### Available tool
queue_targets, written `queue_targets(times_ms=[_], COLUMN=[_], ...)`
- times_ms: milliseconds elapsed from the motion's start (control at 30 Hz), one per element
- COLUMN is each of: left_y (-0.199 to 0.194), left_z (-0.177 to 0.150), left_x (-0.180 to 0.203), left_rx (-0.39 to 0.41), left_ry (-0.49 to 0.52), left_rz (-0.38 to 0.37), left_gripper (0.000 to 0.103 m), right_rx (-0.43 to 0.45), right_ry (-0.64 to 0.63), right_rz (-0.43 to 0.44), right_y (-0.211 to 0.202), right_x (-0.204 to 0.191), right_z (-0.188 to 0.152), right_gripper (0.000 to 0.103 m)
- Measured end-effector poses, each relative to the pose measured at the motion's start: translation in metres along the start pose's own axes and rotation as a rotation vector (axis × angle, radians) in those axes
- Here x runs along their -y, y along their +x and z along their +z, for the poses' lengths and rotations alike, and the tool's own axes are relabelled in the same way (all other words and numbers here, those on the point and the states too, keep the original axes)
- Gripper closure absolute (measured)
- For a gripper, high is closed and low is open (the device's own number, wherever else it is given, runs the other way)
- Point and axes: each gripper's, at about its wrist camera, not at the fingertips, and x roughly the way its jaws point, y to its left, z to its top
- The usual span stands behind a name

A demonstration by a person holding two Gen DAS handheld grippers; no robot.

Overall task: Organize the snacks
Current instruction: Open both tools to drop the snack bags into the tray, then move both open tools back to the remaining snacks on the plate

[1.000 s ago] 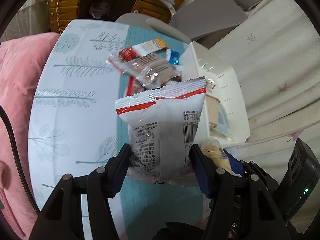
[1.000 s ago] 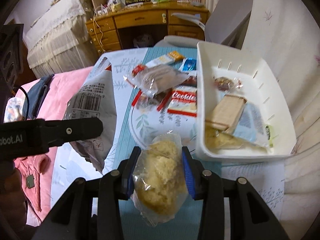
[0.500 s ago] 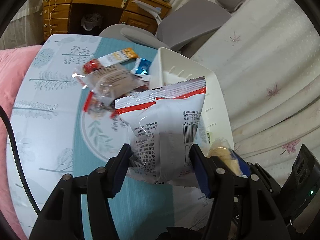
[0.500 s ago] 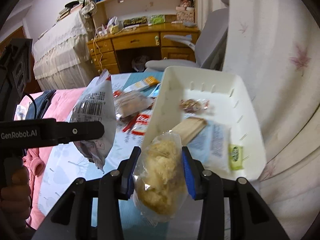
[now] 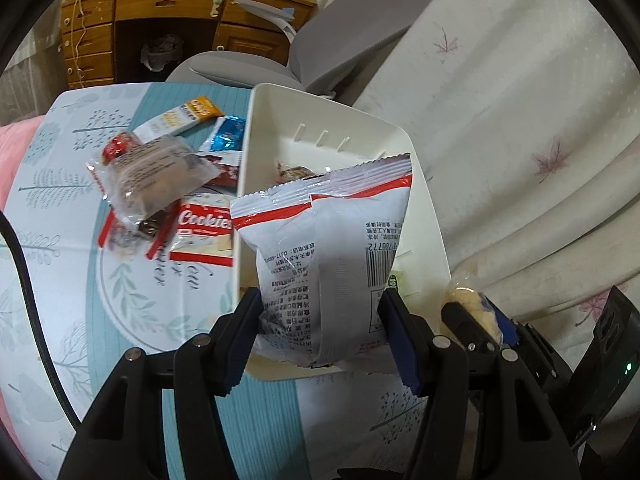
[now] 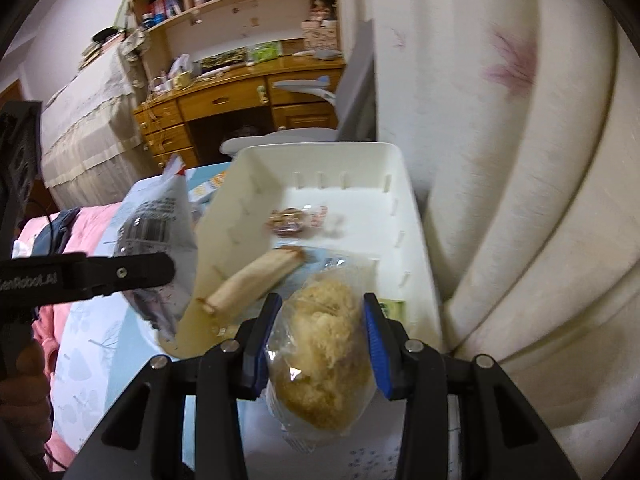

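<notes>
Behind the table stand a wooden desk, a grey chair and a pale leaf-print cover running along the right edge. On the patterned tablecloth sits a white bin, its long axis running away from both cameras, with a few snacks already inside: a tan bar and a small dark wrapped piece.

Both claws are loaded. The left gripper is clamped on a white-and-red packet, held upright over the bin's near left corner. The right gripper pinches a clear bag of pale crumbly snack just short of the bin's near wall, toward its right side — the open tray lies straight ahead and below.

Loose snacks are left on the cloth to the bin's left, among them a Cookies pack and a clear brown-filled packet. Both held items look ready to drop; the left is already over the rim, so it seems nearer to release.
</notes>
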Motion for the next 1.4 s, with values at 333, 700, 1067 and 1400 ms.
queue_targets(times_ms=[333,700,1067,1400], left_y=[0.013,0.0,-0.019,-0.046], left_z=[-0.002,-0.023,-0.042,-0.051], left_x=[0.016,-0.005,-0.041,-0.093], left_rx=[-0.033,-0.075,-0.119,-0.182], left_ry=[0.01,-0.103,-0.112,-0.066], left_rz=[0.022,0.031,0.054,0.098], left_gripper=[0.021,0.021,0.021,0.019], right_rx=[-0.098,-0.16,-0.194,-0.207], right_ry=[0.128,0.183,0.247,0.37], right_rz=[0.027,0.107,0.155,0.164], right_y=[0.022,0.028,0.023,0.019], right_x=[0.033,0.017,-0.007,-0.044], right_z=[-0.008,-0.019,-0.032,-0.043], right_gripper=[0.04,0.04,0.04,0.04])
